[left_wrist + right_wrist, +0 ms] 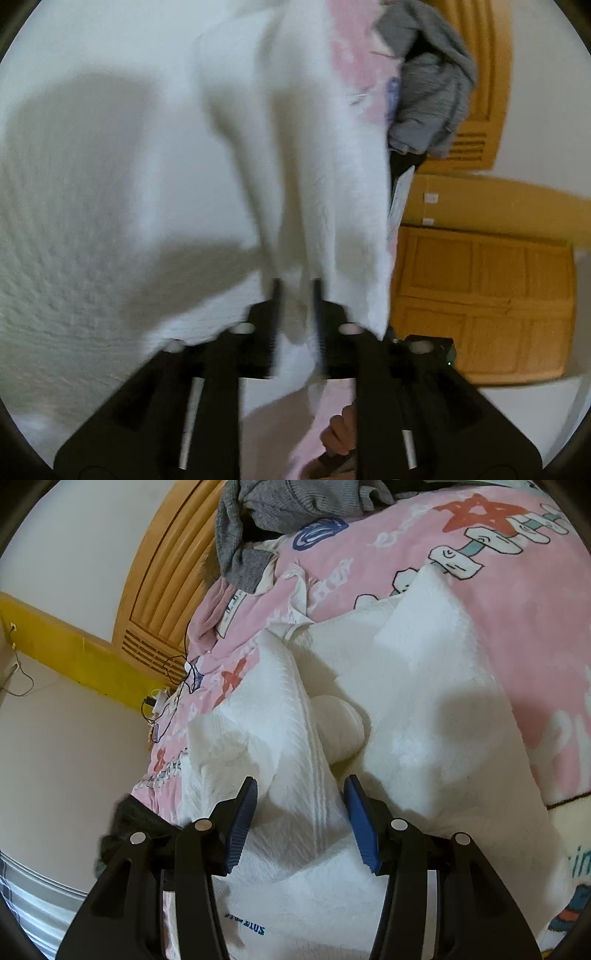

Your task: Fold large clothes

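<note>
Left claw (295,295) standing part open, white garment (314,192) fold lying between fingers, grip unclear; right claw (301,794) gaping over same garment (317,812); pink bedspread (498,627) beyond.

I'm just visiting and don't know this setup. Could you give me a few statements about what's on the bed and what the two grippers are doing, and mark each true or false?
1. The white garment lies on a pink patterned blanket. True.
2. The right gripper is clamped shut on a grey sweater. False: its blue pads stand apart, with a fold of the white garment between them.
3. A grey knitted garment is heaped at the far end of the bed. True.
4. The headboard behind the bed is black metal. False: it is orange-brown wood.
5. In the left wrist view, white fabric runs between the left gripper fingers. True.
</note>
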Demonstrator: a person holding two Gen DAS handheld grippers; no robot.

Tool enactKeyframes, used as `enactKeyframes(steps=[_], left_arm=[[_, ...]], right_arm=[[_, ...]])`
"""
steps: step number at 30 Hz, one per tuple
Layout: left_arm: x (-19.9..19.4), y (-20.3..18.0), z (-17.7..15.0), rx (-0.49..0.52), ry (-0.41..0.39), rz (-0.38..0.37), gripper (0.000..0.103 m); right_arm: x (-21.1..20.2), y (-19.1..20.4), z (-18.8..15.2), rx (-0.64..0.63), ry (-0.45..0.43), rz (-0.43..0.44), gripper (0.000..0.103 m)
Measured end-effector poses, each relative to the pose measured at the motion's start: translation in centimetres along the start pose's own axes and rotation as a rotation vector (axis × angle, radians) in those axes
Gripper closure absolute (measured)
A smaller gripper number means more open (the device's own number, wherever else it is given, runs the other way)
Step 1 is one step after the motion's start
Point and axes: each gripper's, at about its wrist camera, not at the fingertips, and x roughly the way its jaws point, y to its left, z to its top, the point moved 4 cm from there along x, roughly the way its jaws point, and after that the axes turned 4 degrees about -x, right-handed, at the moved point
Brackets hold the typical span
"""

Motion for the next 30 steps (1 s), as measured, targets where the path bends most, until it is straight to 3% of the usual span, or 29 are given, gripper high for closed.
enactKeyframes(steps=[1,2,6,11,13,15,21,24,28,30], left_arm=[[-0.2,-0.6,0.1,0.028,-0.012,0.004,0.03],[-0.6,-1.3,0.2,0.054,-0.045,0.001,0.015],[-0.9,-1.4,0.5,0.024,-0.048,-0.011,0.015],[1.1,-0.4,0.6,-0.021,-0.025,0.038,0.015],[2.4,-0.5,1.5,-0.065,-0.027,-0.009,0.027],[3.0,-1.0,1.8,-0.082,-0.011,-0.048,0.055],[2.1,-3.5,3.0,-0.035,-0.062,-0.014,0.083],[-0.6,-5.5,4.0,0.086,-0.12,0.057,0.084],[-3.9,-8.6,5.2,0.248,-0.159,0.131,0.084],[-6.5,-9.9,6.2,0.282,-0.214,0.124,0.084]], right_arm=[[0.0,0.0,-0.1,0.001,0.002,-0.001,0.055],[0.0,0.0,-0.1,0.0,0.003,-0.003,0.055],[-0.1,0.1,-0.2,-0.002,0.005,-0.008,0.055],[-0.1,0.2,-0.2,-0.006,0.006,-0.01,0.055],[-0.1,0.3,-0.2,-0.004,0.003,-0.007,0.055],[-0.2,0.4,-0.2,-0.006,-0.005,-0.006,0.055],[0.1,0.2,-0.1,-0.007,0.01,-0.003,0.086],[0.2,0.2,-0.1,0.051,0.012,0.073,0.091],[0.6,0.1,-0.6,0.244,0.016,0.305,0.092],[0.6,0.3,-1.1,0.295,0.008,0.383,0.092]])
